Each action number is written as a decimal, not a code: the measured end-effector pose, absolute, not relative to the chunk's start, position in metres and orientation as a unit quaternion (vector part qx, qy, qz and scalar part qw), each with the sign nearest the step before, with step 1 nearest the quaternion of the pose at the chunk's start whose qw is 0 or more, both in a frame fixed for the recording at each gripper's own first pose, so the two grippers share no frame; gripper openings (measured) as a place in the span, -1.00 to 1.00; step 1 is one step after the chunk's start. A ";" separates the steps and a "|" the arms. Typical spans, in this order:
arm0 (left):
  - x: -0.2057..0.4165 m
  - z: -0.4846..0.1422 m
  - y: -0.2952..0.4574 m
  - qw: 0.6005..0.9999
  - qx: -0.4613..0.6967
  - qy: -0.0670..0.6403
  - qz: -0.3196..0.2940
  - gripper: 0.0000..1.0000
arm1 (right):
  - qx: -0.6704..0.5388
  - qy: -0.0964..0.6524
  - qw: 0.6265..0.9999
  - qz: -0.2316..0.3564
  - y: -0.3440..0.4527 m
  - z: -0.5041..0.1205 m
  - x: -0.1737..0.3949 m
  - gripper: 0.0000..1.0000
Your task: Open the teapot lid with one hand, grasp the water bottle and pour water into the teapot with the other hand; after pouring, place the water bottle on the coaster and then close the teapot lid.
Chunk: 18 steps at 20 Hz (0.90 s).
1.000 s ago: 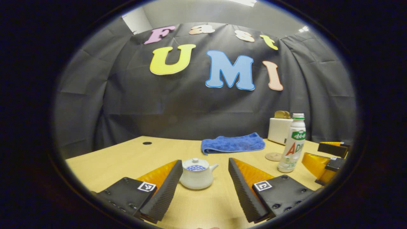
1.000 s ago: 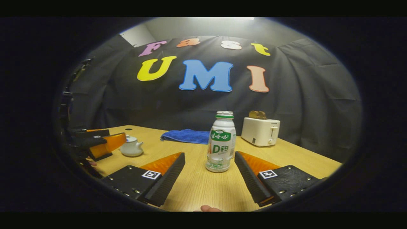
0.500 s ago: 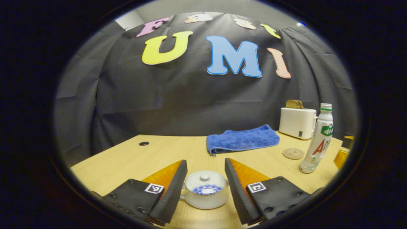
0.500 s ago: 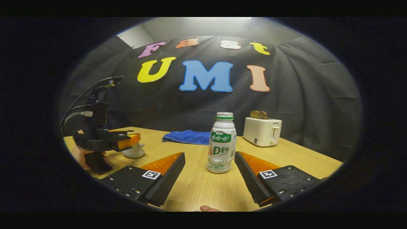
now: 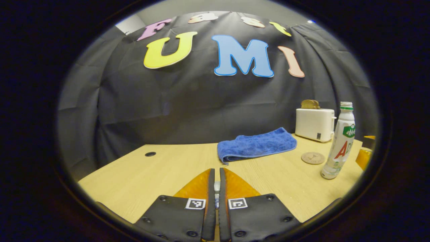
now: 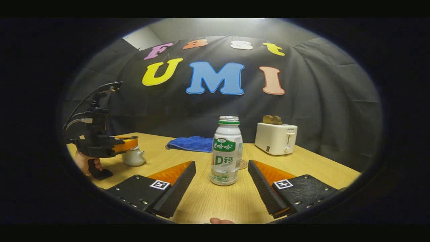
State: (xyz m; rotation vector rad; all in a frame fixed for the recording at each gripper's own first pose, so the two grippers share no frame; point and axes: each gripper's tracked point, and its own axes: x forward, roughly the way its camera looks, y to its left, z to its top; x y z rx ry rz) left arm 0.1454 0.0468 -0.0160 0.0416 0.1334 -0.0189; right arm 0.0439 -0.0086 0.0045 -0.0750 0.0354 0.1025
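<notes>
Pinching my left gripper (image 5: 216,188) nearly closed over the teapot (image 6: 133,157) while my right gripper (image 6: 221,179) waits spread wide before the water bottle (image 6: 225,151).

From the right gripper view, farthest left, my hand (image 6: 84,162) holds the left gripper level over the teapot's top, the white pot standing on the wooden table (image 6: 215,201); in the left gripper view the fingers stand almost together with a pale sliver in the narrow gap, and I cannot tell whether that is the lid knob. Next comes the folded blue towel (image 5: 257,145) by the back wall. Then the round coaster (image 5: 312,158) lies bare, just beside the upright bottle, which stands between my right fingers without touching either. Farthest right sits the white toaster (image 6: 276,138) with bread in its slots.
</notes>
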 end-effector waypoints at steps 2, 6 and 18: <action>0.141 -0.001 0.046 0.999 0.019 0.050 -0.009 -0.71 | -0.040 0.020 0.998 0.052 -0.011 0.004 0.054 0.93; 0.121 0.033 0.042 1.000 0.015 0.014 -0.017 -0.71 | -0.054 0.021 0.997 0.054 -0.008 0.005 0.076 0.94; 0.007 0.073 0.045 0.999 0.004 -0.026 -0.038 -0.79 | -0.016 0.073 0.996 0.042 -0.009 -0.015 0.139 0.91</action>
